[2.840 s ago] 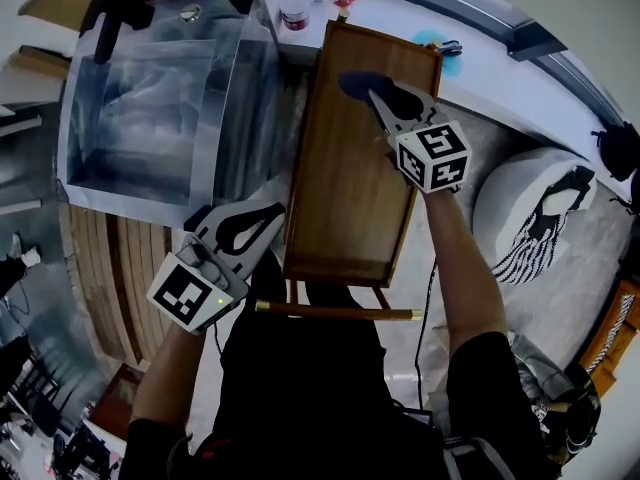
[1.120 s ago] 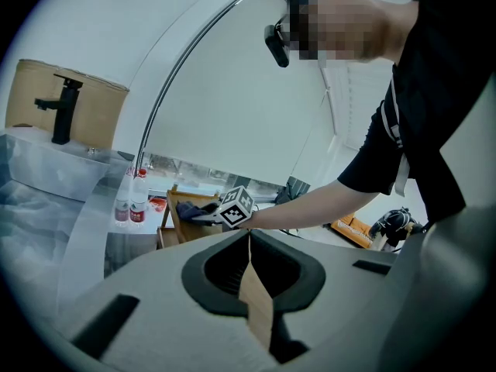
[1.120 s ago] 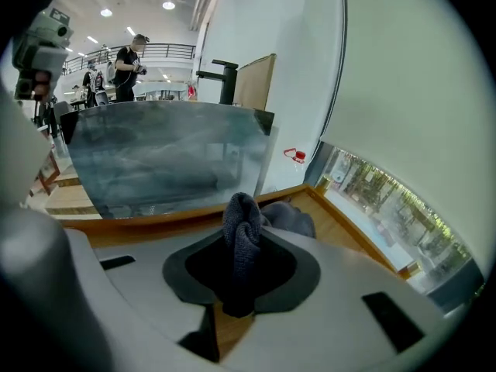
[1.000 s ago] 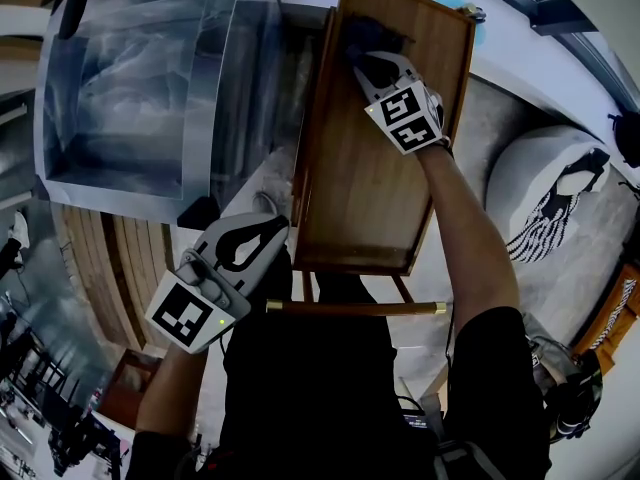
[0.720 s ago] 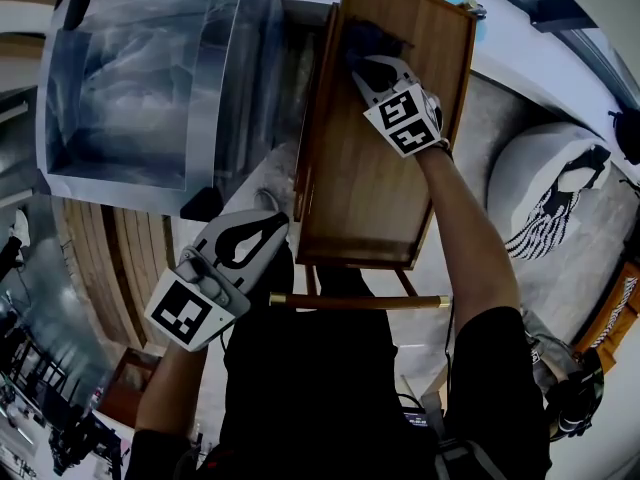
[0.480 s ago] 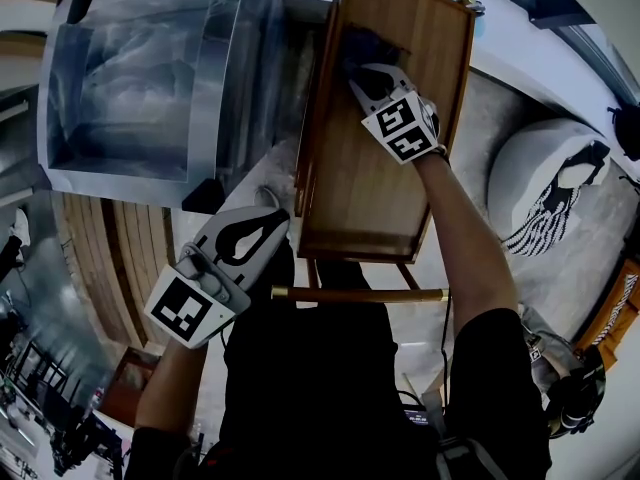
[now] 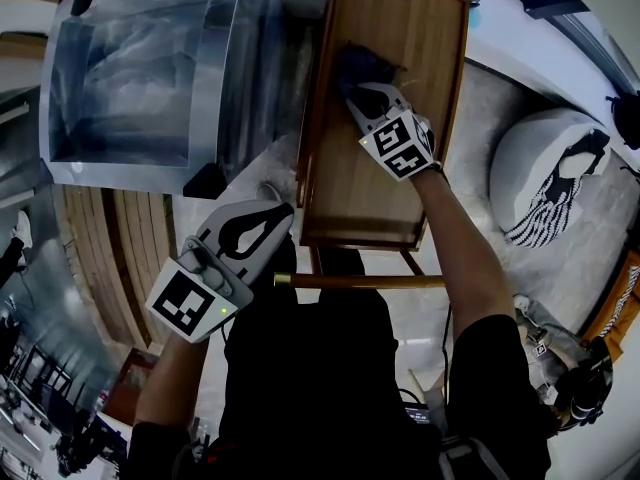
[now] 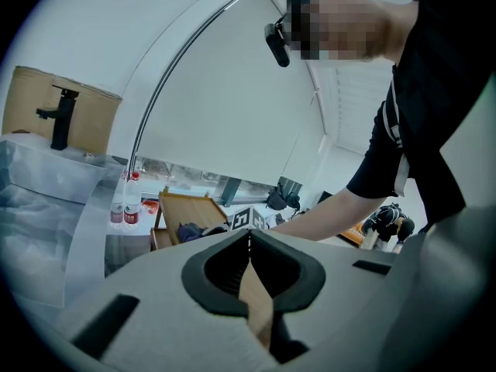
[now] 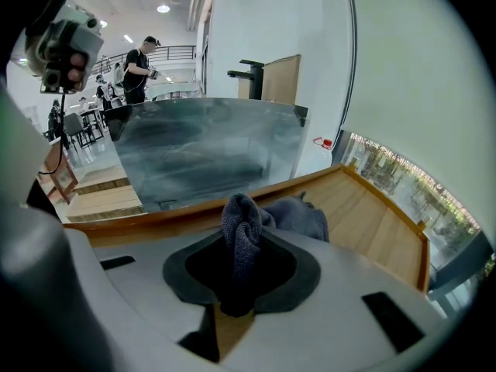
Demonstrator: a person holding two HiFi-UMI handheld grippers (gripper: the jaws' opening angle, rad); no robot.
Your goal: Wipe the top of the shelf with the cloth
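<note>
The right gripper [image 7: 362, 96] has its fingers clamped on the dark blue-grey microfibre cloth [image 7: 358, 63]. The cloth lies bunched on the rimmed brown wooden shelf top [image 7: 410, 28], in its far half near the left edge. The left gripper [image 7: 268, 213] is off the shelf beside the near left corner, fingers closed together and empty.

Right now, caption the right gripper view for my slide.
Right gripper shut on a dark cloth that lies on the wooden shelf top.
</note>
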